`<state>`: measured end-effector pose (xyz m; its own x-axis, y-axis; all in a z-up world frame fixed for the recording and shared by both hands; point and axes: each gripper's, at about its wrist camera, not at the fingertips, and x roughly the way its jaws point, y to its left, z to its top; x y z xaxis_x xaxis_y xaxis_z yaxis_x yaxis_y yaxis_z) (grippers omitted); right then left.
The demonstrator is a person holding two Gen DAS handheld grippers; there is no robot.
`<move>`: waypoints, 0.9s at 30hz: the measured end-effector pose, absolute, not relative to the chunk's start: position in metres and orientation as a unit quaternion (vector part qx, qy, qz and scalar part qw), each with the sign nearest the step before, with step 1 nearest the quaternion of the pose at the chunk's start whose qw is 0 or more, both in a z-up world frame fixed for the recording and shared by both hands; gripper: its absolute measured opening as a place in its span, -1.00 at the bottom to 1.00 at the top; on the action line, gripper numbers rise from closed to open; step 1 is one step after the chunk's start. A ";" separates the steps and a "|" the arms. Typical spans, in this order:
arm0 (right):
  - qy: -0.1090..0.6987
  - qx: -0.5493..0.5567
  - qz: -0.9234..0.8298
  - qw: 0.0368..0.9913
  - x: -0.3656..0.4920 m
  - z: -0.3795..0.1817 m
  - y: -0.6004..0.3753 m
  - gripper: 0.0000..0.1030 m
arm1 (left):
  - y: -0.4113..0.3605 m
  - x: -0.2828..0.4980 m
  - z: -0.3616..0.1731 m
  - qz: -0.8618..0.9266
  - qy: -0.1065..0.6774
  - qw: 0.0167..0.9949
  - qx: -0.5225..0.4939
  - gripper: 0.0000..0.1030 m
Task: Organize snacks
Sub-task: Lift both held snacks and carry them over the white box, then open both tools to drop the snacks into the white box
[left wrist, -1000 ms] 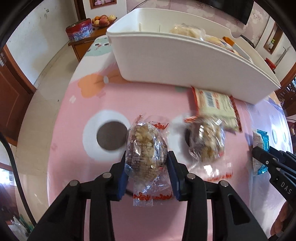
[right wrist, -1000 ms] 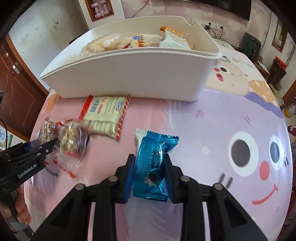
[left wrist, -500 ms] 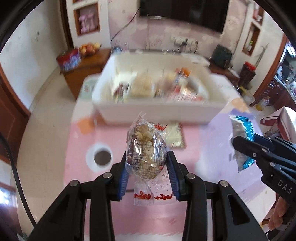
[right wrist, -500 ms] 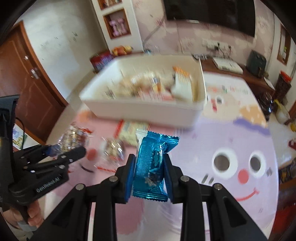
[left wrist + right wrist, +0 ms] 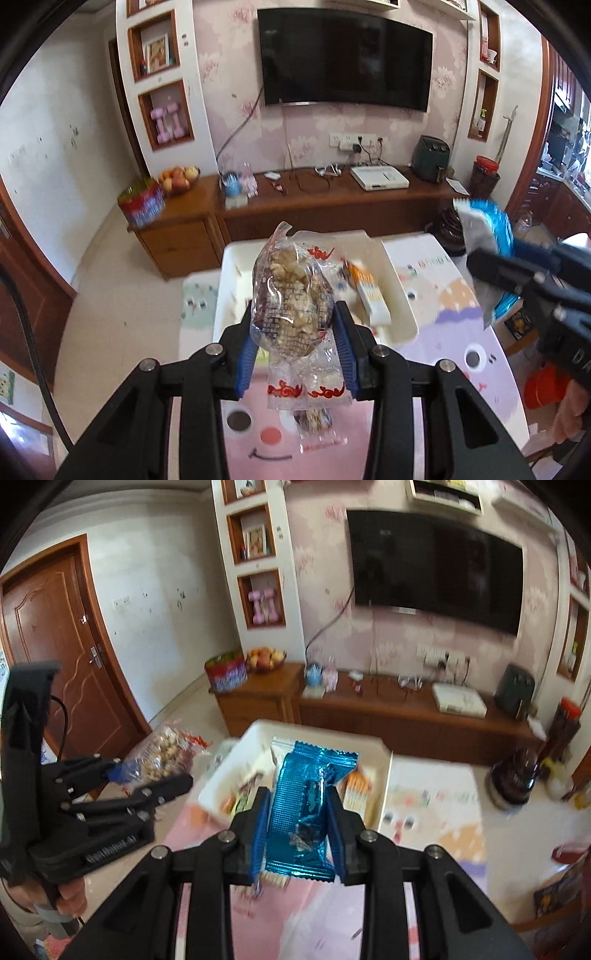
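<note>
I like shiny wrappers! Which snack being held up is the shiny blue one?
The blue packet in the right gripper. The snack in the left gripper has a clear wrapper with red print instead.

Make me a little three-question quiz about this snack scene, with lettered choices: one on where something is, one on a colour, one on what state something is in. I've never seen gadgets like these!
1. Where is the white bin?
A. on the wooden sideboard
B. on the cartoon-print table, past both held snacks
C. on the floor by the door

2. What colour is the wrapper in the right hand-held gripper?
A. shiny blue
B. red
C. green

3. What state is the left hand-held gripper in?
A. wide open and empty
B. lying on the table
C. closed on a clear-wrapped nutty snack

Answers:
1 B: the bin sits on the table, with packets inside.
2 A: the blue foil packet is pinched between the pads.
3 C: both pads press the clear-wrapped snack, held above the table.
</note>
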<state>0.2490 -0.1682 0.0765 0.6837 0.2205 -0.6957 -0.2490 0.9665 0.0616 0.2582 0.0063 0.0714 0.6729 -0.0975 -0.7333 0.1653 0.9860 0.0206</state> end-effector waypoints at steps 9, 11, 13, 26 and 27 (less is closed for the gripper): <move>0.355 -0.023 0.091 0.930 0.318 0.105 -0.167 -0.43 | 0.001 0.330 0.084 -0.043 0.388 0.920 0.037 -0.28; 0.362 -0.017 0.082 0.928 0.337 0.099 -0.169 -0.43 | 0.003 0.350 0.077 -0.034 0.394 0.918 0.030 -0.28; 0.377 -0.009 0.077 0.923 0.355 0.086 -0.172 -0.43 | 0.007 0.367 0.065 -0.029 0.405 0.914 0.019 -0.28; 0.498 -0.015 0.068 0.864 0.408 -0.039 -0.168 -0.41 | 0.009 0.417 -0.049 -0.010 0.505 0.863 -0.001 0.37; 0.509 -0.024 0.063 0.858 0.408 -0.049 -0.167 -0.41 | 0.009 0.418 -0.055 -0.010 0.512 0.859 -0.006 0.69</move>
